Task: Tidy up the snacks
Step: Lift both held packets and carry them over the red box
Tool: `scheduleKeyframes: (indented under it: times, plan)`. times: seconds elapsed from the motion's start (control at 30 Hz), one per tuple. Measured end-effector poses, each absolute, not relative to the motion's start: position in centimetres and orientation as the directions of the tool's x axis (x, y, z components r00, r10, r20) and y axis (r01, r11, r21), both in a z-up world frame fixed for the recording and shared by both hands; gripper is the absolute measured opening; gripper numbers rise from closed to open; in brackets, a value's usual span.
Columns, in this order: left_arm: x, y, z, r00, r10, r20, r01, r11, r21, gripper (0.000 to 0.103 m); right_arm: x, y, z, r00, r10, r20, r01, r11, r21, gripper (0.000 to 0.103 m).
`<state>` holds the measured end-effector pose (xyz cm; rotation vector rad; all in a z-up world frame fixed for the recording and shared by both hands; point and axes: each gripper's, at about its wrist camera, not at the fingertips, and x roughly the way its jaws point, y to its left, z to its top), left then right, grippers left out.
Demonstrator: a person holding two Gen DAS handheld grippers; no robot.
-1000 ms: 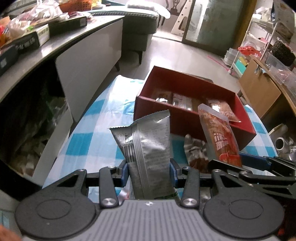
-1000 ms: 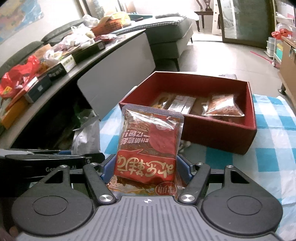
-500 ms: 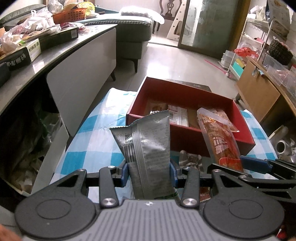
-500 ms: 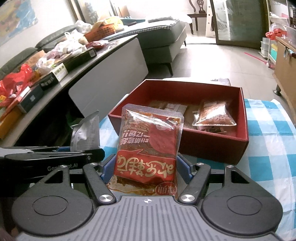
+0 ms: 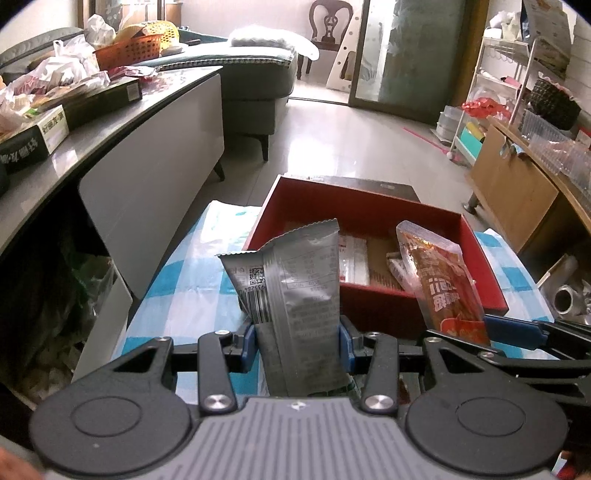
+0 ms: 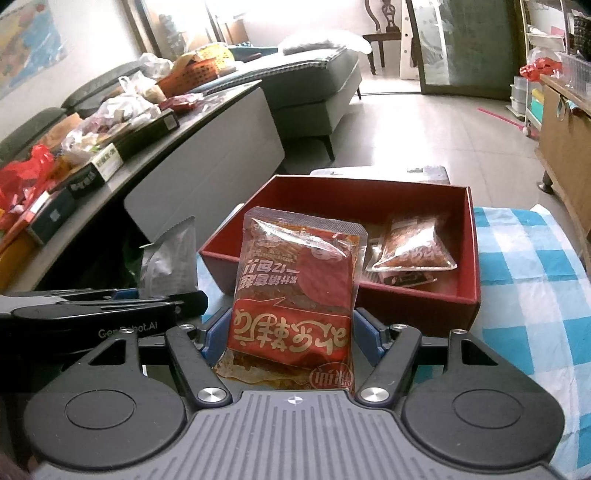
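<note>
While both hover near the red box (image 6: 424, 310), left tool (image 5: 295, 338) clamped on grey packet (image 5: 299, 280), right tool (image 6: 291, 332) clamped on red packet (image 6: 295, 288).

Lit brightly from 12 o'clock by daylight, washing out the white far wall (image 6: 258, 14) and glaring off the glossy pale tiled floor (image 5: 354, 140). Dim under the grey curved countertop (image 5: 92, 144) at 9 o'clock. Sharp at centre, with readable print on the crinkled silver foil packet (image 5: 295, 280). Strongly bowed by fisheye, darkly vignetted at the corners.
</note>
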<state>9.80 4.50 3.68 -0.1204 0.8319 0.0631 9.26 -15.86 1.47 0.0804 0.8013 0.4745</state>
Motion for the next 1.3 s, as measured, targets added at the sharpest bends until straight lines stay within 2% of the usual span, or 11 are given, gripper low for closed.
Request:
scheduleKeyframes:
  times: [1.3]
  plan:
    - [19.6,2.2,4.3,0.737,0.038,-0.675,-0.094,0.995,-0.046,0.037,17.7,-17.9,1.6,0.662,0.414,-0.625,-0.303,0.91,0.281,0.076]
